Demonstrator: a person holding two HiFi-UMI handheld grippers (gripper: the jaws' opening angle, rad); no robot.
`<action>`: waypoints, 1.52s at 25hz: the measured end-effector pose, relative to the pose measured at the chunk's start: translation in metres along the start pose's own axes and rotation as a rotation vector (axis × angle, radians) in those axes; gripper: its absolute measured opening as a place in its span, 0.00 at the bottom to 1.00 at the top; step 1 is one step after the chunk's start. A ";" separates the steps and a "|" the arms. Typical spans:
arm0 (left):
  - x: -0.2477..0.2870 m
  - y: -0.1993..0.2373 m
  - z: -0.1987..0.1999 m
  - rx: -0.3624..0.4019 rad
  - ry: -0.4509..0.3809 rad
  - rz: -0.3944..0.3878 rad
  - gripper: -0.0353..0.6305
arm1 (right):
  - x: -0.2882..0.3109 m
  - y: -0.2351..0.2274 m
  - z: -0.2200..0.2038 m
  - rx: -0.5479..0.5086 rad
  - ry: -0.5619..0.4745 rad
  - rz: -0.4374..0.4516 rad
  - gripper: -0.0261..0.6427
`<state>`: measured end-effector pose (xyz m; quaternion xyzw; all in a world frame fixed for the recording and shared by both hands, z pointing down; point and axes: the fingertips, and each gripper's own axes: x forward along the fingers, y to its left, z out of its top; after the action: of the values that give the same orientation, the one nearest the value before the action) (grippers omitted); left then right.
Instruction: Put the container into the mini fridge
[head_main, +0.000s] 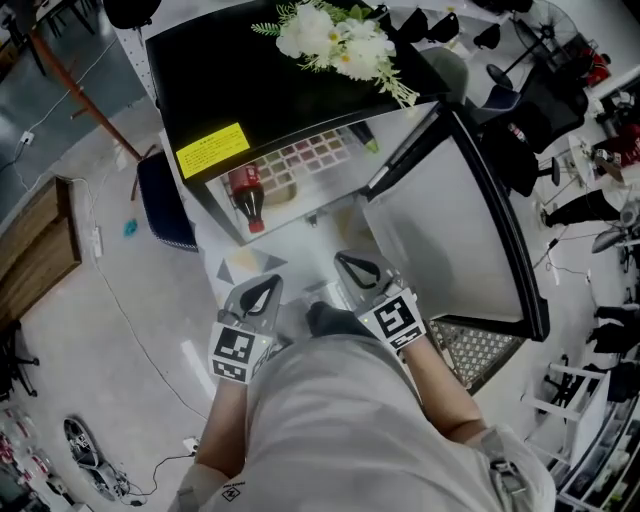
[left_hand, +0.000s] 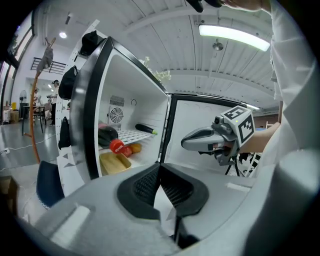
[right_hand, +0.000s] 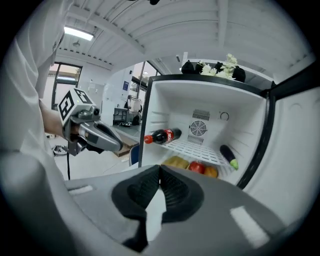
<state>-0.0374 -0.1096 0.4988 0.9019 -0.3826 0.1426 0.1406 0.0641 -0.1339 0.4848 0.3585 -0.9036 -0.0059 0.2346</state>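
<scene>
The mini fridge stands open, its door swung to the right. A yellow container lies on the fridge floor; the right gripper view shows the container beside a tomato. My left gripper and right gripper hover side by side just in front of the opening, outside it. In the left gripper view the left gripper has its jaws closed tip to tip with nothing between them. The right gripper is shut and empty too.
A cola bottle and an eggplant lie on the wire shelf. An orange sits by the tomato. White flowers rest on the fridge top. A dark chair stands left of the fridge, with cluttered stands at the right.
</scene>
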 end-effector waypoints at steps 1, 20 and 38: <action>0.001 -0.002 0.003 0.004 -0.004 -0.010 0.07 | -0.006 -0.001 0.001 0.024 -0.008 -0.007 0.04; 0.016 -0.030 0.032 0.041 -0.054 -0.134 0.07 | -0.055 0.001 0.007 0.248 -0.122 -0.067 0.04; 0.027 -0.034 0.033 0.053 -0.034 -0.133 0.07 | -0.055 -0.009 -0.005 0.251 -0.108 -0.074 0.04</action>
<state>0.0099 -0.1163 0.4736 0.9311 -0.3203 0.1276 0.1192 0.1070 -0.1044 0.4650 0.4171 -0.8947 0.0794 0.1385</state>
